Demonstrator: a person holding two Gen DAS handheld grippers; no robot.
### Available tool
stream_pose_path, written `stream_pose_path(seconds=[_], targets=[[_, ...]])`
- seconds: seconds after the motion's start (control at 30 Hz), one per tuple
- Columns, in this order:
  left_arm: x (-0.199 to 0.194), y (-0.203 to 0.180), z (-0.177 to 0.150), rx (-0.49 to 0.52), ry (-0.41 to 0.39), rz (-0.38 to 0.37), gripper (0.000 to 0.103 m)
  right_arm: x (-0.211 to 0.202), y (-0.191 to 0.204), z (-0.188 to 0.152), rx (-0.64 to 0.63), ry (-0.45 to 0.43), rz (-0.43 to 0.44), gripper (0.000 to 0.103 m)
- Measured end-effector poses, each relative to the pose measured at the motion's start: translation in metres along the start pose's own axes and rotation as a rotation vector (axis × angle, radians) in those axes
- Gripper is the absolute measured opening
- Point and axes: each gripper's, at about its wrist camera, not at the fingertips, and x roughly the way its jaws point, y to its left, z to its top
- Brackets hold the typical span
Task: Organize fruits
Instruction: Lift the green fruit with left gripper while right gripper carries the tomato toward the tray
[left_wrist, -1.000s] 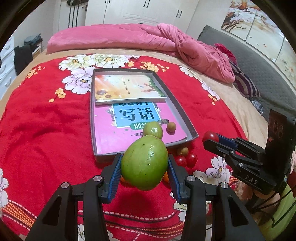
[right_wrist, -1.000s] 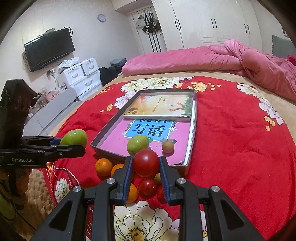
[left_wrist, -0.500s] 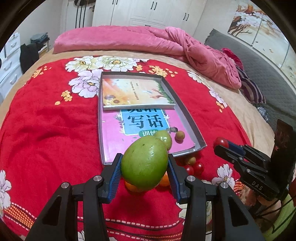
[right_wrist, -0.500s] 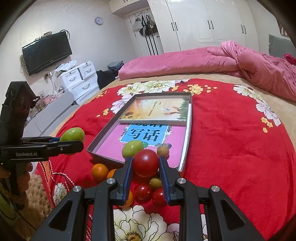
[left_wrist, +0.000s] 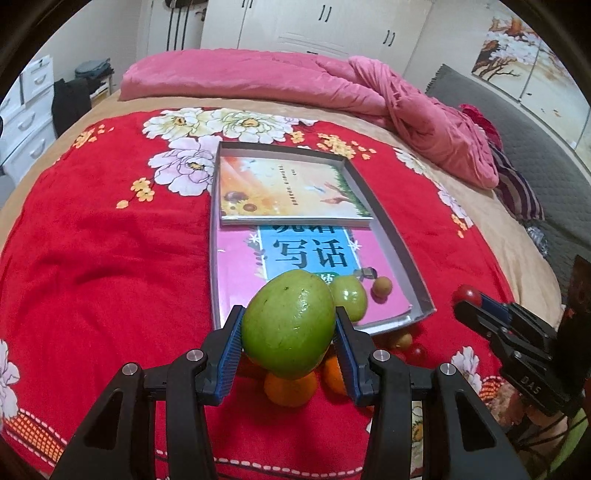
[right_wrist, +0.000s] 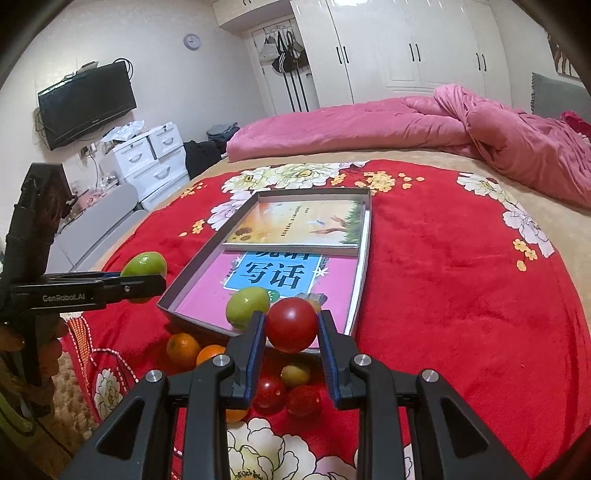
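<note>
My left gripper (left_wrist: 288, 325) is shut on a large green mango (left_wrist: 290, 323), held above the red bedspread just short of the grey tray's (left_wrist: 413, 269) near edge. My right gripper (right_wrist: 291, 325) is shut on a red tomato (right_wrist: 291, 324), hovering over the tray's (right_wrist: 364, 266) near rim. Inside the tray, on two books, lie a smaller green fruit (left_wrist: 349, 297) (right_wrist: 246, 304) and a small brown fruit (left_wrist: 381, 287). Loose oranges (right_wrist: 183, 349), tomatoes (right_wrist: 269, 392) and a small green fruit (right_wrist: 295, 373) lie on the bedspread in front of the tray.
A rolled pink quilt (left_wrist: 258, 79) lies across the far end of the bed. White drawers (right_wrist: 147, 162) and a wall television (right_wrist: 86, 103) stand to the left. A hand (right_wrist: 33, 339) grips the left gripper's handle at the bed's edge.
The left gripper has moved with the mango toward the tray, so the tray's near edge now sits closer under the fruit. The right gripper has kept nearly still with the tomato.
</note>
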Motion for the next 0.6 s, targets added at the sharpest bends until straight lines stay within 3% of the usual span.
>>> stream_pose_path(seconds=[0.6], targets=[[0.03, 0.002, 0.002, 0.0, 0.024, 0.039, 0.048, 0.013, -0.004, 0.009, -0.027, -0.001, -0.02, 0.029]])
